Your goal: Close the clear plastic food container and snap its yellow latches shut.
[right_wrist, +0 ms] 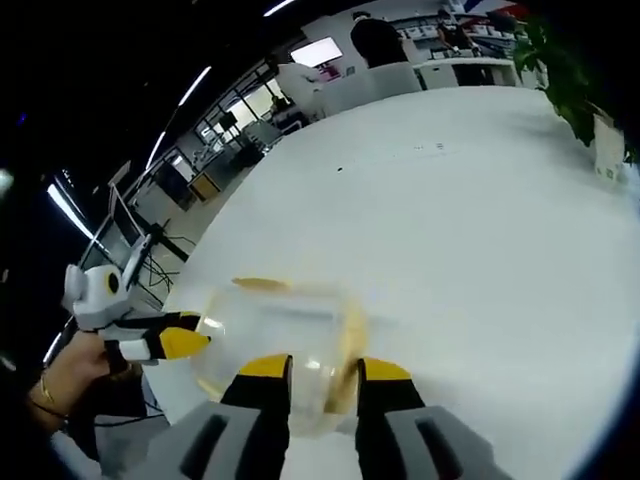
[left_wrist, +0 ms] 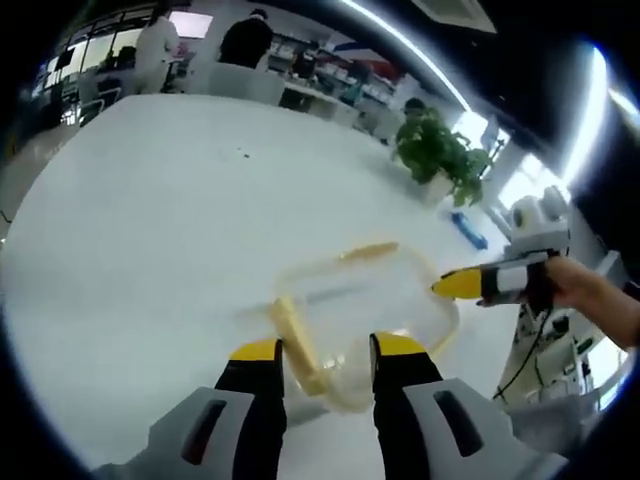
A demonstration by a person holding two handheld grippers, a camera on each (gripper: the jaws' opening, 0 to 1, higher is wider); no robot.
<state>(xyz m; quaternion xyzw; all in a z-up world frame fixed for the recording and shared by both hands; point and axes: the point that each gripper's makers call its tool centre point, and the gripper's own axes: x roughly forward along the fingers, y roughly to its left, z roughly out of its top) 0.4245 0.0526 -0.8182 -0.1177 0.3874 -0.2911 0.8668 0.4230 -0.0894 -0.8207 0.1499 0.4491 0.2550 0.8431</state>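
The clear plastic container rests on the white table, with one yellow latch on its far side and another latch on its near left side. My left gripper is open, its jaws straddling the container's near edge. My right gripper, held by a hand, comes in from the right with its tip at the container's rim. In the right gripper view the container lies just past my open right gripper, a yellow latch between the jaws. The left gripper enters from the left.
A potted plant and a blue object stand near the table's far right edge. Beyond the table are people, chairs and desks. A white stand with cables is by the right edge. The table top is wide and bare.
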